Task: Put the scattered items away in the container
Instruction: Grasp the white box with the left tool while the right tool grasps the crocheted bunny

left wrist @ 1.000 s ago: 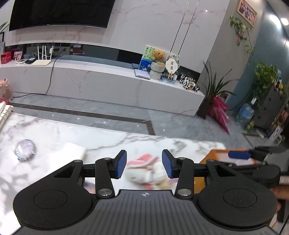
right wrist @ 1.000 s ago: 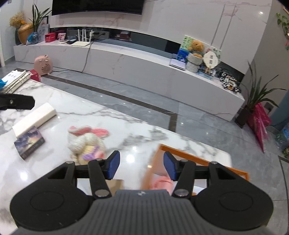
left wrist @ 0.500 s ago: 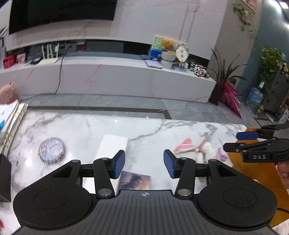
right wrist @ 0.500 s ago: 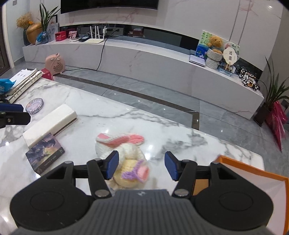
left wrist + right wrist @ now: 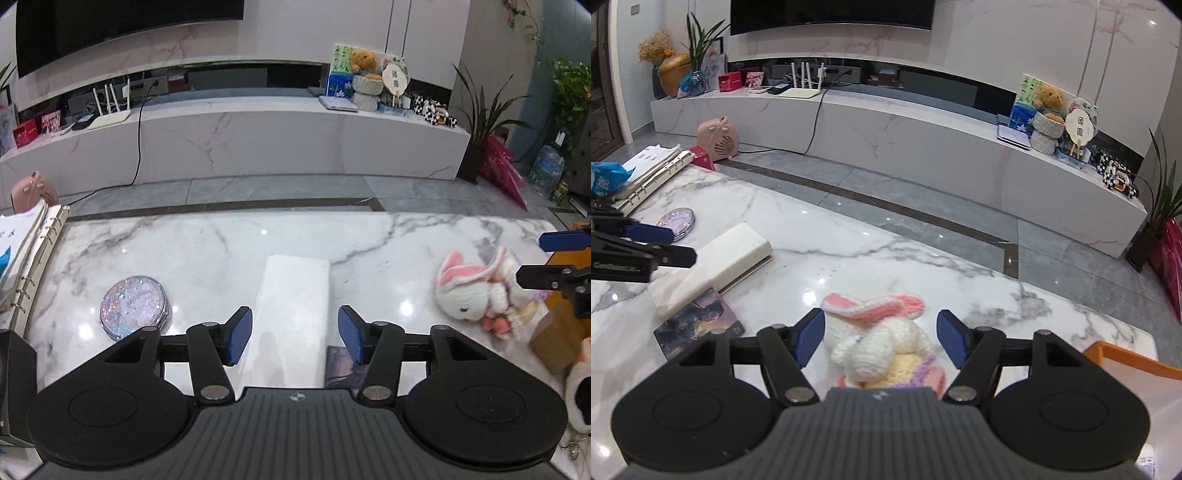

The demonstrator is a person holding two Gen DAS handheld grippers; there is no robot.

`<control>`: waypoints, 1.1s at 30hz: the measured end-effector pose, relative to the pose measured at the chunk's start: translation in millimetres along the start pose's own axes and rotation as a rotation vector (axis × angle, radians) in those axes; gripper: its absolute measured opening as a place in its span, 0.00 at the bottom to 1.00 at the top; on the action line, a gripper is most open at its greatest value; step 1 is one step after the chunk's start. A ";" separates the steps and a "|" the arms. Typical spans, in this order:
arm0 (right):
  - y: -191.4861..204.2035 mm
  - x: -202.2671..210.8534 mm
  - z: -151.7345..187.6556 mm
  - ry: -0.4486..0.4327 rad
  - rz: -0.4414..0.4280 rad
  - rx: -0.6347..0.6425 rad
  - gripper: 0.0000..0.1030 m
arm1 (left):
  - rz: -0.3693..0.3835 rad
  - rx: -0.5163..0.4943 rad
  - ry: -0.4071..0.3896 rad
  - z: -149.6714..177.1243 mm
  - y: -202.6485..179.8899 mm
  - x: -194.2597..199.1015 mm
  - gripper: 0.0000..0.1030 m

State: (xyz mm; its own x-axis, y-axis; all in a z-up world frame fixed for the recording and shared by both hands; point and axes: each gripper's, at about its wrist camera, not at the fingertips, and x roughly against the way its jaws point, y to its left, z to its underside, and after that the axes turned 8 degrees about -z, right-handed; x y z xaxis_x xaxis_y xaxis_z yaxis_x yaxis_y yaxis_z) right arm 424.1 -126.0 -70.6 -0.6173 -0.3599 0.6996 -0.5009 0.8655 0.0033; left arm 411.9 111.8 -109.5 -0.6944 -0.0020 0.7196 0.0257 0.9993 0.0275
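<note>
Left hand-held gripper [image 5: 294, 336] gapes empty around the white box [image 5: 291, 314] at frame centre; right hand-held gripper [image 5: 880, 341], wide open, straddles the crocheted bunny [image 5: 879, 343] without gripping it.

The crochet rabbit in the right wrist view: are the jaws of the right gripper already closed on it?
No, the right gripper has its jaws wide apart, with the crochet rabbit lying on the marble table between them, untouched.

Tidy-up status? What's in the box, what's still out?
Done: cannot tell; the orange container's inside is barely visible. In hand: nothing; the right hand-held gripper sits open around the crochet bunny, the left hand-held gripper open over the white box. Left: bunny, box, booklet, glitter mirror.
</note>
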 end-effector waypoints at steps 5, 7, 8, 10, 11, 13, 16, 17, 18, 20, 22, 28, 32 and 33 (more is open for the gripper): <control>2.4 -7.9 2.4 -0.010 -0.004 0.009 0.74 | 0.015 0.021 0.025 -0.1 2.7 -14.9 0.61; 2.1 -11.7 4.2 -0.005 -0.004 0.008 0.76 | 0.022 0.020 0.037 -0.4 2.4 -20.8 0.64; 1.3 -13.9 5.5 0.000 -0.004 0.008 0.76 | 0.026 0.017 0.044 -0.1 1.9 -23.4 0.66; -0.2 -19.0 8.5 0.015 -0.002 0.009 0.77 | 0.020 0.005 0.053 1.1 -0.1 -28.1 0.68; -0.8 -22.1 10.0 0.022 -0.002 0.009 0.77 | 0.010 -0.005 0.049 1.3 -2.0 -29.1 0.70; -2.2 -28.0 12.3 0.036 -0.001 0.010 0.77 | 0.001 -0.012 0.045 0.1 -4.0 -31.1 0.72; -3.4 -36.3 14.1 0.051 -0.004 0.012 0.77 | -0.003 0.006 0.044 -3.5 -5.1 -35.5 0.74; -3.0 -38.9 14.9 0.055 -0.005 0.014 0.78 | -0.006 0.005 0.044 -4.7 -6.5 -37.0 0.75; -2.4 -41.3 16.1 0.060 -0.005 0.018 0.78 | -0.013 -0.003 0.042 -5.4 -7.5 -38.4 0.75; -1.7 -46.4 17.9 0.070 -0.003 0.028 0.78 | -0.030 -0.034 0.041 -4.4 -10.1 -40.7 0.75; -1.9 -51.2 19.6 0.079 -0.001 0.033 0.78 | -0.047 -0.072 0.036 -2.1 -13.1 -42.4 0.75; -2.1 -60.9 23.1 0.089 0.013 0.042 0.82 | -0.056 -0.100 0.074 0.4 -13.3 -50.9 0.80; -1.2 -64.9 24.1 0.090 0.023 0.049 0.84 | -0.035 -0.061 0.114 5.9 -4.7 -58.6 0.82; -1.1 -65.6 24.1 0.090 0.024 0.050 0.84 | -0.032 -0.060 0.114 6.3 -4.0 -58.7 0.82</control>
State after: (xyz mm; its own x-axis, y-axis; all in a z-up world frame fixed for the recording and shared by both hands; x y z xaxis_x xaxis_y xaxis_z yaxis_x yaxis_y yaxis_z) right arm 450.6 -111.7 -133.8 -0.5740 -0.3046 0.7601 -0.5175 0.8543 -0.0485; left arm 448.1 108.2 -156.2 -0.6097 -0.0419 0.7915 0.0502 0.9946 0.0914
